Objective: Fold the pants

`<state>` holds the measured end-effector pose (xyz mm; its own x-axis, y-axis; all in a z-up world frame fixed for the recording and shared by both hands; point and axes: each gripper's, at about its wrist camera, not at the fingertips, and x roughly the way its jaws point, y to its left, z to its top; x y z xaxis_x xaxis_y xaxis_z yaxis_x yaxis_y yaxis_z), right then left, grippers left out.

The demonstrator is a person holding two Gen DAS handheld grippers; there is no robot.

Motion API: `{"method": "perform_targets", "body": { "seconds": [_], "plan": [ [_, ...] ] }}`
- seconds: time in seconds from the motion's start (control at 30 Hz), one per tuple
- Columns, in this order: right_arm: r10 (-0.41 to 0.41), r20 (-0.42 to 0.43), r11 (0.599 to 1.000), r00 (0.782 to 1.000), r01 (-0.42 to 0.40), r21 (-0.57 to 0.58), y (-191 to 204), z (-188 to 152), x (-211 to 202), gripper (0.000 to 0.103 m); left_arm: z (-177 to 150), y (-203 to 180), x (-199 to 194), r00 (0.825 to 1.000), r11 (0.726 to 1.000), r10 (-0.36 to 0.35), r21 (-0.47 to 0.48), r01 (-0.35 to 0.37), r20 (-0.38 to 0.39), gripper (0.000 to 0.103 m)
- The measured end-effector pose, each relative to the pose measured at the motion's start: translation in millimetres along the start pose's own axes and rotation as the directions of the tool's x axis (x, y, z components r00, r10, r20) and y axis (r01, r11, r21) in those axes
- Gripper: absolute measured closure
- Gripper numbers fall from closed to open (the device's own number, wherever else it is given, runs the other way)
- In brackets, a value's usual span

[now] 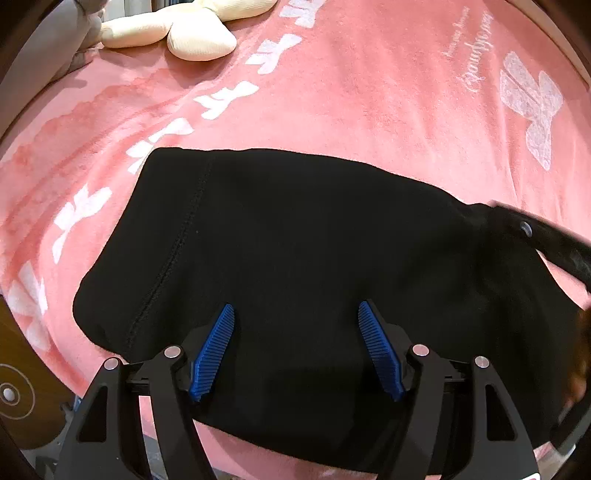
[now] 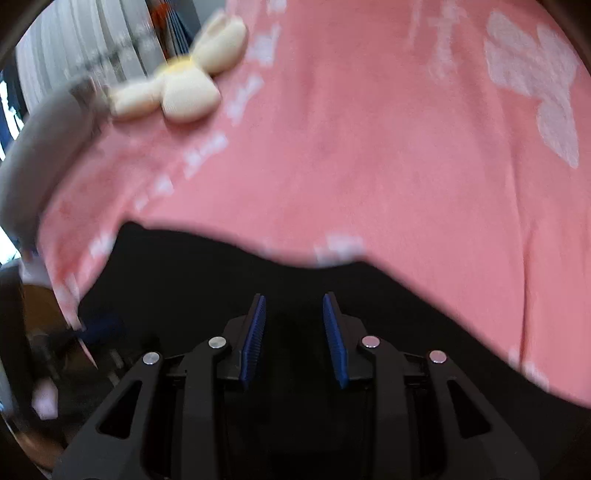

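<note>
Beneath both claws spreads one pink blanket, with one pair of black pants folded into a compact slab directly under the tips. Judging by that, the fold wants smoothing and squaring. One left claw stands wide apart, empty; one right claw is narrowly parted, gripping nothing. One cream plush toy lies far ahead-left.

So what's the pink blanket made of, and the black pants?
The pink blanket with white prints looks like plush fleece, probably: soft, fuzzy, matte nap. The folded black pants look like smooth knit fabric, maybe cotton jersey: dull surface, stitched seam.
</note>
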<state>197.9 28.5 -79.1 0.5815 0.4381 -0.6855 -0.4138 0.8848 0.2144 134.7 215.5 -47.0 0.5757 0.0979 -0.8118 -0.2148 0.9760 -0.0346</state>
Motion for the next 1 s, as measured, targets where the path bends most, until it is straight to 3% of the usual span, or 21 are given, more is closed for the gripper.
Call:
{"method": "perform_targets", "body": {
  "seconds": [0.03,0.2,0.27,0.33,0.47,0.57,0.6,0.77,0.87,0.97,1.0],
  "plan": [
    [-0.044,-0.033,0.999,0.999,0.043,-0.011,-2.9,-11.0,3.2,0.072,0.1,0.0,0.4,1.0,1.0,0.002,0.0,-0.002,-0.001,0.035],
    [-0.042,0.02,0.998,0.999,0.041,0.038,-31.7,-58.0,-57.7,0.072,-0.8,-3.9,0.0,1.0,1.0,0.031,0.0,-0.031,-0.005,0.034],
    [-0.074,-0.047,0.995,0.996,0.077,0.056,-53.8,-85.5,-65.1,0.072,-1.0,-5.0,-0.5,0.999,0.999,0.04,0.001,-0.04,-0.009,0.034],
    [-0.06,-0.037,0.993,0.998,0.064,0.1,-67.0,-102.0,-79.1,0.072,-0.7,-5.9,-1.6,0.999,0.999,0.05,-0.008,-0.05,-0.015,0.035],
    [-0.11,0.019,0.976,0.994,0.104,0.19,-90.1,-122.1,-117.8,0.071,-1.5,-11.8,-6.0,0.997,0.997,0.075,-0.007,-0.075,-0.024,0.035],
    [-0.167,-0.071,0.962,0.983,0.178,0.208,-116.2,-144.2,-116.8,0.071,-2.3,-20.0,-10.7,0.995,0.996,0.094,0.002,-0.094,-0.027,0.035],
    [-0.138,-0.057,0.963,0.989,0.147,0.224,-125.6,-151.7,-124.2,0.072,-2.5,-22.2,-11.6,0.995,0.995,0.096,0.004,-0.096,-0.028,0.035],
    [-0.218,-0.022,0.944,0.976,0.217,0.25,-151.1,-164.2,-153.3,0.07,-5.0,-43.3,-21.4,0.993,0.993,0.113,0.038,-0.112,-0.016,0.035],
    [-0.177,-0.009,0.938,0.984,0.171,0.303,-171.0,-173.7,-166.6,0.071,-6.3,-60.5,-25.3,0.994,0.992,0.11,0.057,-0.109,-0.011,0.035],
    [-0.259,0.038,0.923,0.965,0.235,0.305,-180.9,-176.1,-194.1,0.07,-6.9,-74.2,-26.3,0.995,0.992,0.101,0.077,-0.099,-0.017,0.035],
    [-0.279,0.053,0.91,0.959,0.247,0.333,-193.9,-181.6,-207.3,0.065,-7.4,-80.5,-27.7,0.995,0.991,0.099,0.088,-0.097,-0.017,0.035]
  ]
}}
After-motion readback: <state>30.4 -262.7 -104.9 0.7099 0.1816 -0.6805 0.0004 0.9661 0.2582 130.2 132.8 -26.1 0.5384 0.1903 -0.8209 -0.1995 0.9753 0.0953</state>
